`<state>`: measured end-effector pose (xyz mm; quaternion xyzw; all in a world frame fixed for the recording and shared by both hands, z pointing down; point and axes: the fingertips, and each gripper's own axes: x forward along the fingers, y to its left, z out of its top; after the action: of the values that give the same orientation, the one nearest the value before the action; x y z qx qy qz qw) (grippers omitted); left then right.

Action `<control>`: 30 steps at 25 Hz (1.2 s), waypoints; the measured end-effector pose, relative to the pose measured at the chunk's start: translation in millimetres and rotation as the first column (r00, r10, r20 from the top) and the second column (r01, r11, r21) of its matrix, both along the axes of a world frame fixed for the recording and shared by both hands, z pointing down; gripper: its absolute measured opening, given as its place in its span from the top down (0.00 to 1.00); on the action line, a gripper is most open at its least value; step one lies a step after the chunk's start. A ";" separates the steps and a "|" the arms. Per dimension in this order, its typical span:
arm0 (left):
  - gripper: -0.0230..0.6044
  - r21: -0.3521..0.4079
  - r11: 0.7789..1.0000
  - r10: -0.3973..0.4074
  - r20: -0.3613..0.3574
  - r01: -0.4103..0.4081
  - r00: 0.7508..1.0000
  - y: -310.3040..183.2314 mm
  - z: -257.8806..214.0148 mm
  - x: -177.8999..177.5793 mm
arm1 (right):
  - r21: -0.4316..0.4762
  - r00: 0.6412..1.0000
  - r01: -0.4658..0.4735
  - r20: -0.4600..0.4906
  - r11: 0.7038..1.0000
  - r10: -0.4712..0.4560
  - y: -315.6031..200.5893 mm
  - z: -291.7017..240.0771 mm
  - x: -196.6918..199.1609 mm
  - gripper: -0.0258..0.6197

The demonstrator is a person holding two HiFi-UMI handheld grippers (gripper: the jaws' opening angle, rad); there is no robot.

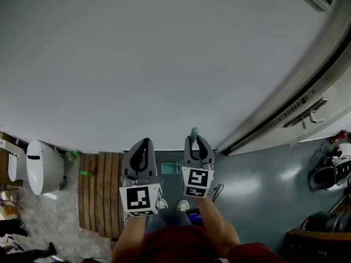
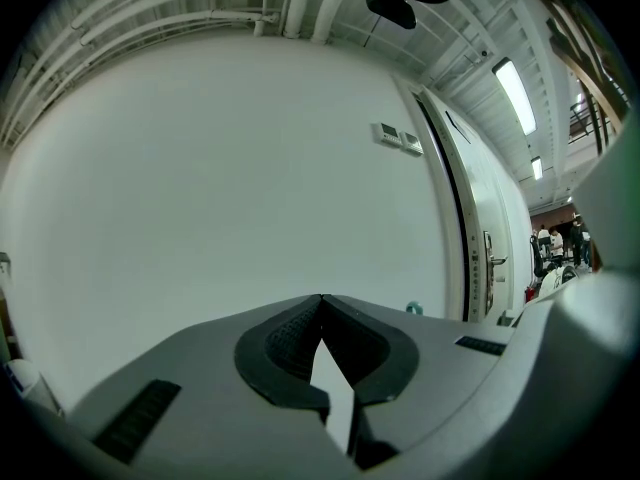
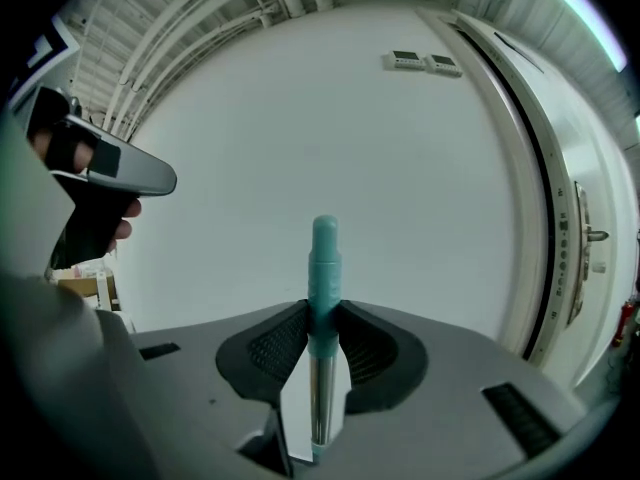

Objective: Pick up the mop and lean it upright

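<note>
While near the wall [image 1: 164,64], right hand-held gripper [image 3: 322,313] tight on mop handle [image 3: 323,253], left hand-held gripper [image 2: 321,300] together.

Grey left gripper [image 1: 143,142] and right gripper [image 1: 196,141] bear black-and-white marker cubes [image 1: 141,199]; below the cubes, seemingly a red top [image 1: 175,246] and white shoes [image 1: 182,205].

A plain white wall [image 1: 164,59] fills most of the scene above a grey-blue floor [image 1: 258,185]. At left, a white toilet [image 1: 43,166] stands just beside a wooden slatted mat [image 1: 98,196]. At right, a white door [image 1: 329,100] with a metal lever handle [image 1: 308,114] meets the wall, and dark shoes [image 1: 328,175] lie on the floor near it. Two small control panels [image 3: 420,62] sit high on the wall; pipes [image 2: 180,8] and a strip light [image 2: 515,93] run overhead.
</note>
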<state>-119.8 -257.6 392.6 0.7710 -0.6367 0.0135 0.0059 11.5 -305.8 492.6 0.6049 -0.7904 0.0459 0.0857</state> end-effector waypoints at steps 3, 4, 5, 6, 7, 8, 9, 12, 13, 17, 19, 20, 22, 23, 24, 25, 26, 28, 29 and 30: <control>0.94 0.002 1.000 -0.009 0.000 0.009 1.000 1.7 1.2 -1.0 | 0.008 1.000 0.009 -0.009 1.000 -0.009 12.9 0.0 1.0 0.79; 0.94 0.002 1.000 -0.010 0.000 0.010 1.000 1.9 1.6 -1.0 | 0.012 1.000 0.012 -0.010 1.000 -0.012 15.7 0.0 1.3 0.79; 0.94 0.002 1.000 -0.010 0.002 0.010 1.000 2.3 2.1 -0.8 | 0.015 1.000 0.014 -0.011 1.000 -0.014 18.0 0.1 1.5 0.79; 0.94 0.003 1.000 -0.008 0.004 0.008 1.000 2.9 2.7 -0.5 | 0.017 1.000 0.016 -0.013 1.000 -0.015 19.9 0.2 1.7 0.79; 0.94 0.004 1.000 -0.004 0.007 0.004 1.000 3.5 3.3 0.1 | 0.018 1.000 0.017 -0.014 1.000 -0.017 21.3 0.2 1.8 0.79; 0.94 0.005 1.000 0.000 0.010 0.000 1.000 4.2 3.6 0.9 | 0.020 1.000 0.018 -0.015 1.000 -0.018 22.4 0.2 1.7 0.79; 0.94 0.006 1.000 0.003 0.011 -0.003 1.000 4.9 3.8 1.6 | 0.021 1.000 0.019 -0.015 1.000 -0.019 23.3 0.2 1.8 0.79; 0.94 0.007 1.000 0.007 0.011 -0.007 1.000 6.9 1.2 3.4 | 0.026 1.000 0.020 -0.015 0.999 -0.020 25.5 -0.1 2.3 0.79; 0.94 0.007 1.000 0.007 0.011 -0.008 1.000 7.4 0.2 3.8 | 0.027 1.000 0.021 -0.015 0.999 -0.021 26.0 -0.2 2.4 0.79; 0.94 0.010 1.000 0.010 0.013 -0.010 1.000 8.3 -3.4 5.2 | 0.027 1.000 0.026 -0.013 0.999 -0.026 27.9 -0.6 2.6 0.79; 0.94 0.013 1.000 0.008 0.015 -0.008 1.000 8.4 -4.6 4.6 | 0.024 0.999 0.030 -0.017 0.999 -0.030 29.0 -0.3 2.3 0.79; 0.94 0.015 1.000 0.007 0.017 -0.008 1.000 8.4 -4.2 4.2 | 0.023 0.999 0.032 -0.019 0.999 -0.031 29.3 -0.2 2.3 0.79; 0.94 0.018 1.000 0.009 0.019 -0.009 1.000 7.9 -3.6 4.2 | 0.022 0.999 0.034 -0.019 0.999 -0.034 29.1 0.1 2.8 0.79; 0.94 0.020 1.000 0.009 0.020 -0.010 1.000 7.4 -4.5 4.6 | 0.022 0.999 0.034 -0.018 0.999 -0.034 28.4 -0.1 3.2 0.79; 0.94 0.021 1.000 0.010 0.020 -0.010 1.000 7.0 -6.0 4.7 | 0.021 0.999 0.034 -0.016 0.999 -0.034 27.6 -0.5 3.4 0.79; 0.94 0.021 1.000 0.009 0.020 -0.010 1.000 6.7 -7.2 4.2 | 0.020 0.999 0.033 -0.014 0.999 -0.032 27.0 -0.9 3.3 0.79; 0.94 0.021 1.000 0.008 0.020 -0.008 1.000 6.8 -7.7 3.1 | 0.019 0.999 0.031 -0.012 0.999 -0.031 26.8 -1.2 2.9 0.79; 0.94 0.022 1.000 0.005 0.020 -0.006 1.000 6.7 -6.9 0.4 | 0.017 1.000 0.030 -0.009 0.999 -0.030 27.0 -1.8 2.1 0.79; 0.94 0.023 1.000 0.004 0.020 -0.005 1.000 6.6 -6.5 -0.5 | 0.016 1.000 0.030 -0.008 0.999 -0.030 27.3 -2.2 2.0 0.79; 0.94 0.023 1.000 0.004 0.020 -0.004 1.000 6.5 -6.3 -1.0 | 0.015 1.000 0.030 -0.007 0.999 -0.030 27.6 -2.5 2.2 0.79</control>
<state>-120.8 -251.1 386.2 0.7721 -0.6353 0.0138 -0.0093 13.6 -278.3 490.1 0.5936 -0.7995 0.0366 0.0845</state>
